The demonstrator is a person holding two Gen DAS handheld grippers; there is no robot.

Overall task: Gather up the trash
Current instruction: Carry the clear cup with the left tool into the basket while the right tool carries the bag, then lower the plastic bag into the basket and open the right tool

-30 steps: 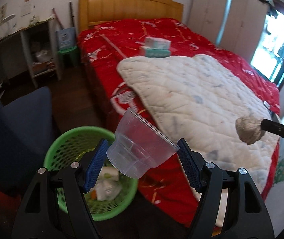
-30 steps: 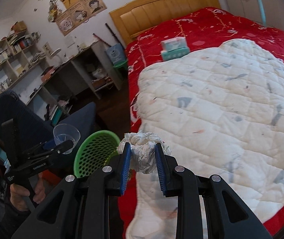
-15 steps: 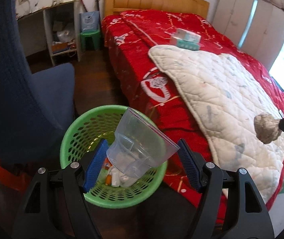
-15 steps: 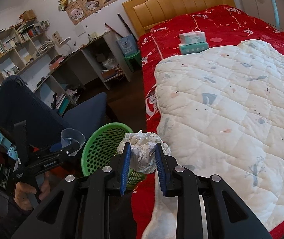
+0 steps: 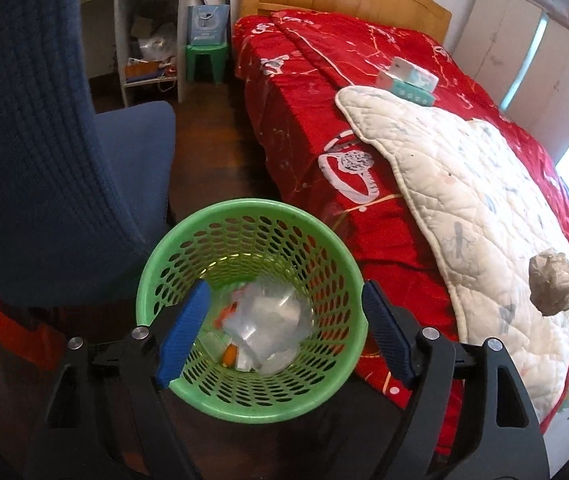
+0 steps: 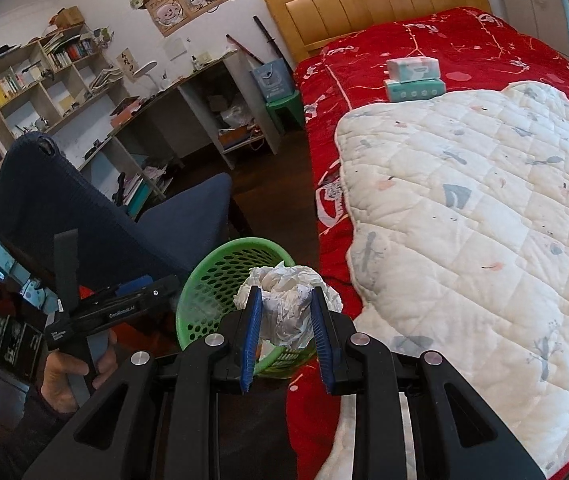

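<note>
1. Tongs first: the left gripper (image 5: 284, 322) hangs right above the green basket (image 5: 156, 280), its blue fingers (image 5: 182, 334) spread wide with nothing between them.
2. The right gripper (image 6: 286, 334) is clamped on a crumpled paper ball (image 6: 288, 306), which bulges out above the fingertips; it is off to the side near the bed's edge, close to the basket but not yet over its mouth.
3. A clear plastic cup (image 5: 268, 316) lies inside the basket on top of a few other scraps with a bit of orange showing, so that part of the job looks finished.
4. What looks left: carry the paper ball over the basket rim and let it go. From the left wrist view, the ball (image 5: 552, 284) hangs above the white quilt (image 5: 464, 184), well apart from the basket.
5. Further out, two tissue packs (image 6: 414, 76) sit stacked on the red bedspread (image 6: 464, 36); whether they count as trash I cannot tell.
6. A blue chair (image 5: 44, 140) stands just beside the basket, and I spot no other loose litter on the bed.
</note>
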